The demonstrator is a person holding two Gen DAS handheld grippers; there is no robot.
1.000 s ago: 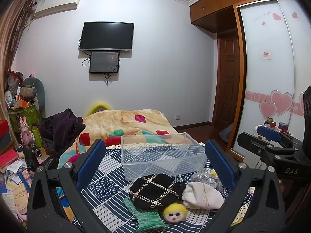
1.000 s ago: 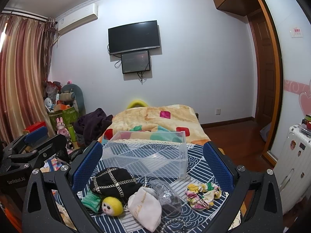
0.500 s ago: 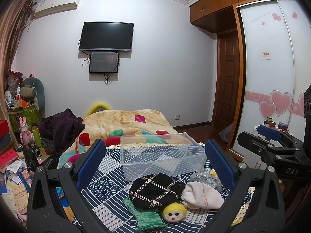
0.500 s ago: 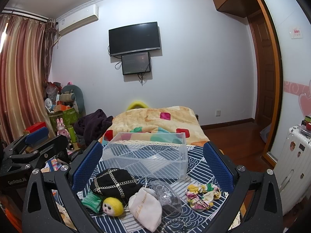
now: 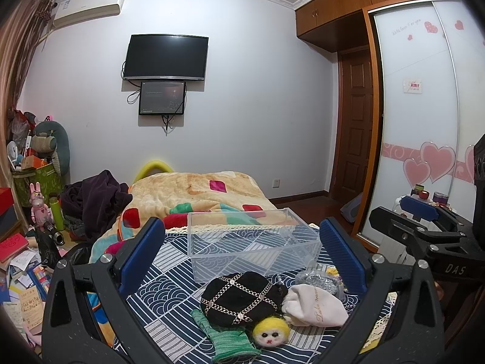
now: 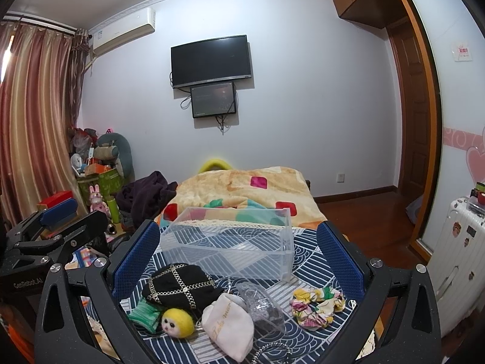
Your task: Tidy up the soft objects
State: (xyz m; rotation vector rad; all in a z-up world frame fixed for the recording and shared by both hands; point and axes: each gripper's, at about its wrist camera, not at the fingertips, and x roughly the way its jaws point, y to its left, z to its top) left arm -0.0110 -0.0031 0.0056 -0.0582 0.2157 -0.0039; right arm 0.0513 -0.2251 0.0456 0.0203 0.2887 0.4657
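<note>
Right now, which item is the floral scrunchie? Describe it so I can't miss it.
Find the clear plastic bin on the blue patterned cloth. In front of its right corner, by the right gripper's right finger, lies the floral scrunchie: a ruffled ring, pink, yellow and green, apart from the pile.

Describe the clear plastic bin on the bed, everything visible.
The clear plastic bin is a rectangular, open-topped tub with thin see-through walls and nothing visible inside it; no lid shows. It sits upright and level on the navy wave-patterned cloth, whose pattern shows through it. Behind it lies the orange blanket. The black chain-trimmed pouch lies just in front, close to its near wall; contact can't be judged. Neither gripper touches it.
</note>
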